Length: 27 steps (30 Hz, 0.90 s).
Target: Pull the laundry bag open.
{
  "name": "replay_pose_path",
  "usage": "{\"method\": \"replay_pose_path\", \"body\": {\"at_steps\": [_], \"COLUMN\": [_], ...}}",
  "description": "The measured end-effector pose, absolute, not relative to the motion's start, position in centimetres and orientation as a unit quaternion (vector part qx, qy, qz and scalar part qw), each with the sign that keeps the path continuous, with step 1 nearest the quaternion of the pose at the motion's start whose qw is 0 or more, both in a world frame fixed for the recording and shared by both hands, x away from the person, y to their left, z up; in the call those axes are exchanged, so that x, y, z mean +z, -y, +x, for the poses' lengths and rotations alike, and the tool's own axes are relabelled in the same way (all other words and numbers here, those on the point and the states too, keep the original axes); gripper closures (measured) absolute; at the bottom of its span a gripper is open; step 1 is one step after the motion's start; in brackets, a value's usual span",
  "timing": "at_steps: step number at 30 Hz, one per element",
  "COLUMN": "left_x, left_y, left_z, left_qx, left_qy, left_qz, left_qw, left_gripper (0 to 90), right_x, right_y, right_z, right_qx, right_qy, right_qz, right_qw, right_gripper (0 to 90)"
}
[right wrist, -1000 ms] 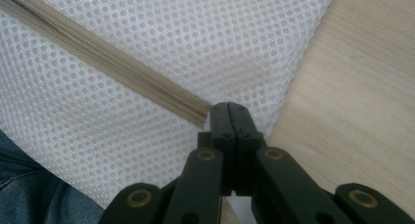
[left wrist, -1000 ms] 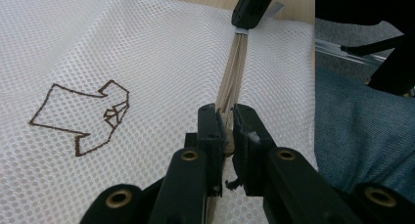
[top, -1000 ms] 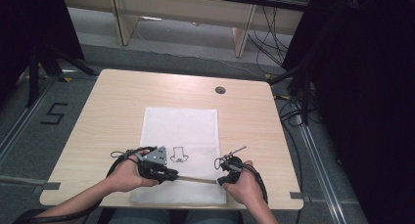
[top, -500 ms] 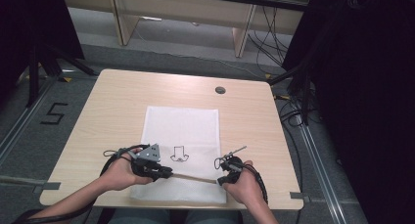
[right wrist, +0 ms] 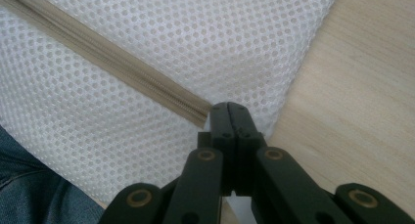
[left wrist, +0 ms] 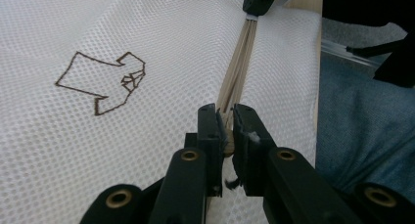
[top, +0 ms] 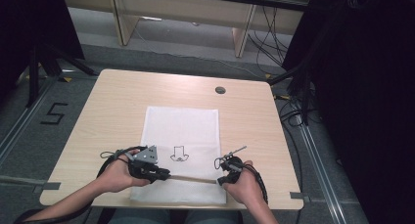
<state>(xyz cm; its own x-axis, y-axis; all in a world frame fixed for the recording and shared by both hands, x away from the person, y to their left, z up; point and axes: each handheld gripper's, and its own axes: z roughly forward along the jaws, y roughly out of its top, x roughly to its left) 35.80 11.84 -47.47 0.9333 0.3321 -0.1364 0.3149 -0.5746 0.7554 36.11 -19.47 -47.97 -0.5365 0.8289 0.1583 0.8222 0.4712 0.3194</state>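
Pinching zipper (top: 188,178): left hand-held gripper (top: 164,174), right hand-held gripper (top: 221,180); mesh bag (top: 182,131), table (top: 117,101).

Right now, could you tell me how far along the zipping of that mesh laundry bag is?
Both holds are set. The right tongs pinch the mesh laundry bag at the zipper's end; the left tongs grip the zipper pull. The beige tape between them looks joined. Which way the pull is headed I can't tell, so what remains is unclear.
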Motion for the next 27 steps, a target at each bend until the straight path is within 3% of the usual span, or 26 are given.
{"method": "replay_pose_path", "body": {"at_steps": [27], "left_x": [-47.3], "left_y": [-14.7], "left_z": [35.2], "left_qx": [0.019], "left_qy": [-0.203], "left_qz": [0.882], "left_qw": [0.424], "left_gripper": [82.1], "right_x": [-47.9], "right_y": [19.4], "right_z": [36.1], "right_qx": [0.178], "right_qy": [-0.858], "right_qz": [0.482], "right_qw": [0.009], "right_gripper": [90.0]}}
